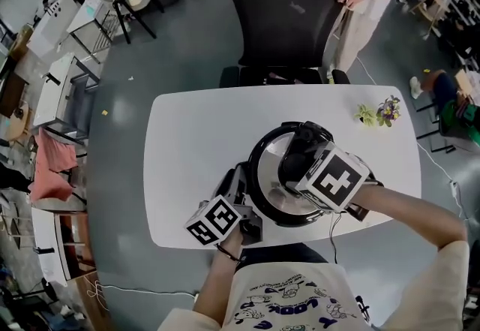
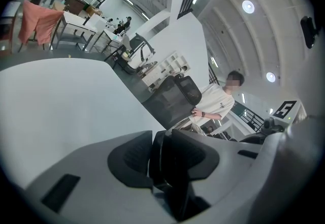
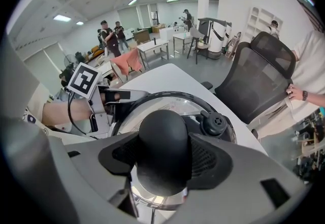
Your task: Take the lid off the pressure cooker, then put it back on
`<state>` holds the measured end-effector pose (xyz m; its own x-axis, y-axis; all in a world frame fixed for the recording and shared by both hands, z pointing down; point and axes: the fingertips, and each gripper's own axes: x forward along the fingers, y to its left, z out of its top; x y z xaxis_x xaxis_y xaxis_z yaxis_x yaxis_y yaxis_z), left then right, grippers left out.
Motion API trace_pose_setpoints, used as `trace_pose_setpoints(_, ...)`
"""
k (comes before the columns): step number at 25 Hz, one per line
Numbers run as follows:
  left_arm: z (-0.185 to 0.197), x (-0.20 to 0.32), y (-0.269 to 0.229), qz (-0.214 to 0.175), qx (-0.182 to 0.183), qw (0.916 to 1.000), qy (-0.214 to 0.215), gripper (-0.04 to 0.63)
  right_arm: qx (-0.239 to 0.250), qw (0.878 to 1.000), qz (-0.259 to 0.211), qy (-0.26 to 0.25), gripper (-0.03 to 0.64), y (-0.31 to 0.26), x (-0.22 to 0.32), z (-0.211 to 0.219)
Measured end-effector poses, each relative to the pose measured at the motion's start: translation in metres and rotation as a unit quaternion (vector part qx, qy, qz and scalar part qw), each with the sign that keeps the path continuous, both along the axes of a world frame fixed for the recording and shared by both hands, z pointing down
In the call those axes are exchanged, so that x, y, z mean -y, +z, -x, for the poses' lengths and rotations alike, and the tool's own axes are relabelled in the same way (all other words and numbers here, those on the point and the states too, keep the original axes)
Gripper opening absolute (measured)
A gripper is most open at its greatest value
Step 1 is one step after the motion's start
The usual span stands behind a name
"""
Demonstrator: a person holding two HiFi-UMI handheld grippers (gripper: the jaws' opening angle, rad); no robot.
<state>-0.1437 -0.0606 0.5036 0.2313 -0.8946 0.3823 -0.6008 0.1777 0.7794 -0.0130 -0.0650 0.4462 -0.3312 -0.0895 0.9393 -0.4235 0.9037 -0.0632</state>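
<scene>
Sitting on the white table [image 1: 191, 134], the pressure cooker [image 1: 279, 217] has its lid [image 1: 268, 168] on. Left gripper [image 2: 163, 154] is clamped on the side handle [image 2: 156, 167], right gripper [image 3: 163, 159] squeezes the lid knob [image 3: 161, 134]. Could be pre-lift or lid back on, can't tell.

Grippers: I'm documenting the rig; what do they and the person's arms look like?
Left gripper and right gripper: grey moulded bodies, black ribbed pads, a white cube with black square markers on each. Thin black cable below the right. White printed T-shirt, short sleeves.
</scene>
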Motion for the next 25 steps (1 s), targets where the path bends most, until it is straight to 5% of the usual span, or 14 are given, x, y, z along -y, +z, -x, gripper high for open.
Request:
trace_pose_setpoints(16, -0.003, 0.003, 0.007, -0.001, -0.003, 1.0, 0.004, 0.13, -0.008, 1.0, 0.023, 0.002, 0.296, -0.005, 0.005, -0.003)
trace_pose_setpoints(25, 0.002, 0.002, 0.003, -0.004, 0.029, 0.9993, 0.023, 0.132, 0.016, 0.999, 0.03, 0.036, 0.296, -0.024, 0.007, -0.005)
